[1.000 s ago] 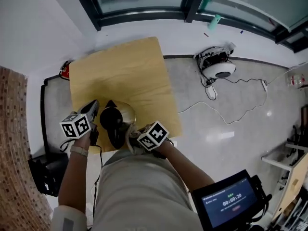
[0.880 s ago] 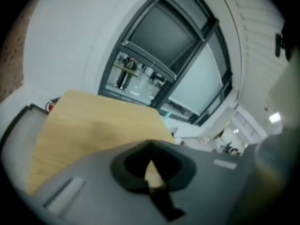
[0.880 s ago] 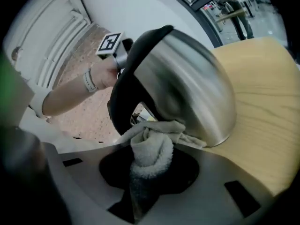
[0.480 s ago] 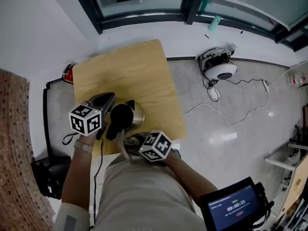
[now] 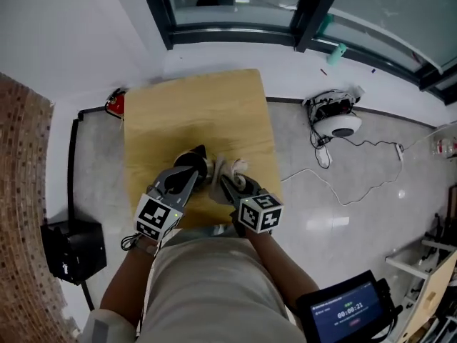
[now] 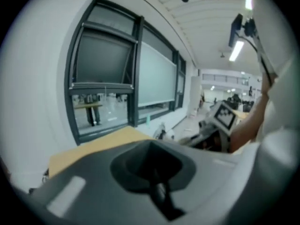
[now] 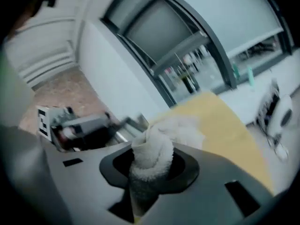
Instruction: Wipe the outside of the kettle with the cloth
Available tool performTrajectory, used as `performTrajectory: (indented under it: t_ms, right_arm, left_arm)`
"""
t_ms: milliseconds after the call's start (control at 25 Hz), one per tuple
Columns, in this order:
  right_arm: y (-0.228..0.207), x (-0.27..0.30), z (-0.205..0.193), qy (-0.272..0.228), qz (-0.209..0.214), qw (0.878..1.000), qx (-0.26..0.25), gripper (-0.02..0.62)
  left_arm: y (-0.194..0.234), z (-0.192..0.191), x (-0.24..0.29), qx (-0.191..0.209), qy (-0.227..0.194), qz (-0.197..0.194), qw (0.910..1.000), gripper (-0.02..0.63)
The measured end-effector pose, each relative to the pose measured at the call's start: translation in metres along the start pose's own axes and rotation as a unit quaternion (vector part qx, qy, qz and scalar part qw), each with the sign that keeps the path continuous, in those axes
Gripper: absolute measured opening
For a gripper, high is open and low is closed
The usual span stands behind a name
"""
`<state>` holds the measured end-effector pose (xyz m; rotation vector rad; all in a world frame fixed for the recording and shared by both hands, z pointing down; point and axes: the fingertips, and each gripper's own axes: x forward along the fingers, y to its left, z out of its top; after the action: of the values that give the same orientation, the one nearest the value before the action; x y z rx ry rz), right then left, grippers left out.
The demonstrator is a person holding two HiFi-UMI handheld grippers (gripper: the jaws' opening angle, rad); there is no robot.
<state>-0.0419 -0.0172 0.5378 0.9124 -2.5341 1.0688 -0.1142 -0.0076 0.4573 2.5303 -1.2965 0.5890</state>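
On the wooden table (image 5: 193,106), the kettle (image 5: 193,157) shows only as a dark top and a bit of steel between the two grippers. My left gripper (image 5: 194,168) reaches it from the near left; its jaws look shut, apparently on the kettle's dark handle. In the left gripper view only a thin dark strip sits in the left gripper (image 6: 157,182), and the kettle body is hidden. My right gripper (image 5: 227,181) is shut on a white cloth (image 5: 232,168) lying against the kettle's right side. The cloth (image 7: 152,149) bulges up out of the right gripper (image 7: 150,172), with steel kettle (image 7: 133,125) just beyond.
A black box (image 5: 68,252) stands on the floor at the left by a brick wall. A red object (image 5: 114,104) lies at the table's far left corner. A white round device (image 5: 339,123) with trailing cables is on the floor to the right. A screen (image 5: 350,309) sits at the lower right.
Both grippers have moved forward and closer together. The left gripper swung from the kettle's left to its near side. The cloth went from the kettle's near edge up to its right side.
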Motion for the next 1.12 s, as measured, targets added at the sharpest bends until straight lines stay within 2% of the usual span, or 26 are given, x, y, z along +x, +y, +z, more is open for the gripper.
performTrajectory:
  t_ms: [40, 80, 120, 160, 200, 240, 280, 320, 360, 400, 440, 480, 520, 560, 640, 680, 720, 760, 800, 840, 880, 920, 960, 1040, 1080, 1120]
  right_arm:
    - [0.031, -0.007, 0.033, -0.050, 0.026, 0.996, -0.068, 0.103]
    - [0.064, -0.010, 0.059, -0.083, 0.051, 0.983, -0.154, 0.103]
    - [0.093, -0.006, 0.071, -0.088, 0.077, 0.961, -0.249, 0.103]
    - [0.115, 0.004, 0.068, -0.065, 0.100, 0.933, -0.339, 0.103]
    - [0.126, 0.018, 0.058, -0.026, 0.118, 0.906, -0.406, 0.103]
    - [0.126, 0.033, 0.049, 0.010, 0.126, 0.893, -0.432, 0.103]
    - [0.118, 0.045, 0.048, 0.031, 0.122, 0.903, -0.410, 0.104]
    - [0.107, 0.054, 0.055, 0.041, 0.110, 0.926, -0.359, 0.103]
    - [0.100, 0.059, 0.063, 0.049, 0.098, 0.942, -0.319, 0.104]
    - [0.103, 0.059, 0.067, 0.058, 0.095, 0.939, -0.326, 0.104]
    - [0.114, 0.056, 0.064, 0.068, 0.107, 0.916, -0.381, 0.103]
    - [0.126, 0.054, 0.057, 0.076, 0.122, 0.882, -0.449, 0.103]
    - [0.131, 0.057, 0.054, 0.082, 0.124, 0.857, -0.493, 0.103]
    - [0.128, 0.064, 0.057, 0.083, 0.111, 0.858, -0.495, 0.103]
    - [0.118, 0.081, 0.072, 0.079, 0.067, 0.901, -0.422, 0.103]
    - [0.125, 0.082, 0.069, 0.077, 0.071, 0.904, -0.415, 0.103]
    - [0.141, 0.077, 0.059, 0.077, 0.100, 0.884, -0.449, 0.103]
    - [0.154, 0.069, 0.047, 0.078, 0.133, 0.854, -0.497, 0.103]
    - [0.156, 0.064, 0.043, 0.077, 0.148, 0.836, -0.522, 0.103]
    - [0.145, 0.064, 0.050, 0.071, 0.133, 0.849, -0.506, 0.103]
    - [0.130, 0.066, 0.061, 0.058, 0.099, 0.878, -0.464, 0.103]
    - [0.123, 0.067, 0.067, 0.043, 0.071, 0.896, -0.435, 0.103]
    - [0.130, 0.062, 0.061, 0.031, 0.070, 0.890, -0.450, 0.103]
    - [0.158, 0.045, 0.032, 0.028, 0.116, 0.831, -0.544, 0.103]
    - [0.159, 0.041, 0.028, 0.024, 0.121, 0.830, -0.543, 0.103]
    - [0.148, 0.042, 0.035, 0.011, 0.104, 0.862, -0.496, 0.103]
  left_arm:
    - [-0.003, -0.002, -0.005, -0.015, 0.001, -0.013, 0.9998, -0.008]
    - [-0.008, -0.007, -0.012, -0.028, 0.005, -0.020, 0.9994, -0.006]
    - [-0.013, -0.016, -0.022, -0.035, 0.010, -0.018, 0.9992, -0.007]
    - [-0.021, -0.026, -0.032, -0.029, 0.015, -0.012, 0.9994, -0.006]
    - [-0.028, -0.037, -0.039, -0.011, 0.018, -0.004, 0.9998, -0.006]
    - [-0.036, -0.046, -0.042, 0.014, 0.020, 0.002, 0.9997, -0.003]
    - [-0.041, -0.052, -0.044, 0.041, 0.020, 0.007, 0.9990, -0.003]
    - [-0.045, -0.055, -0.042, 0.064, 0.020, 0.014, 0.9976, -0.003]
    - [-0.047, -0.056, -0.039, 0.082, 0.022, 0.023, 0.9961, -0.003]
    - [-0.047, -0.054, -0.035, 0.093, 0.023, 0.033, 0.9949, -0.003]
    - [-0.047, -0.052, -0.032, 0.096, 0.023, 0.043, 0.9942, -0.003]
    - [-0.046, -0.051, -0.030, 0.097, 0.024, 0.053, 0.9936, -0.003]
    - [-0.045, -0.050, -0.030, 0.099, 0.025, 0.060, 0.9929, -0.004]
    - [-0.043, -0.050, -0.030, 0.104, 0.027, 0.065, 0.9921, -0.005]
    - [-0.040, -0.052, -0.035, 0.115, 0.033, 0.067, 0.9906, -0.004]
    - [-0.040, -0.053, -0.037, 0.119, 0.037, 0.067, 0.9900, -0.005]
    - [-0.040, -0.055, -0.039, 0.123, 0.040, 0.066, 0.9894, -0.005]
    - [-0.041, -0.055, -0.040, 0.125, 0.042, 0.066, 0.9891, -0.005]
    - [-0.041, -0.055, -0.041, 0.126, 0.042, 0.065, 0.9890, -0.005]
    - [-0.041, -0.055, -0.040, 0.125, 0.041, 0.065, 0.9892, -0.005]
    - [-0.040, -0.054, -0.039, 0.125, 0.040, 0.065, 0.9892, -0.005]
    - [-0.039, -0.054, -0.039, 0.126, 0.040, 0.064, 0.9891, -0.005]
    - [-0.040, -0.055, -0.039, 0.128, 0.042, 0.063, 0.9889, -0.005]
    - [-0.043, -0.059, -0.042, 0.132, 0.044, 0.060, 0.9884, -0.005]
    - [-0.044, -0.060, -0.043, 0.134, 0.044, 0.059, 0.9883, -0.005]
    - [-0.044, -0.059, -0.044, 0.135, 0.042, 0.058, 0.9883, -0.005]
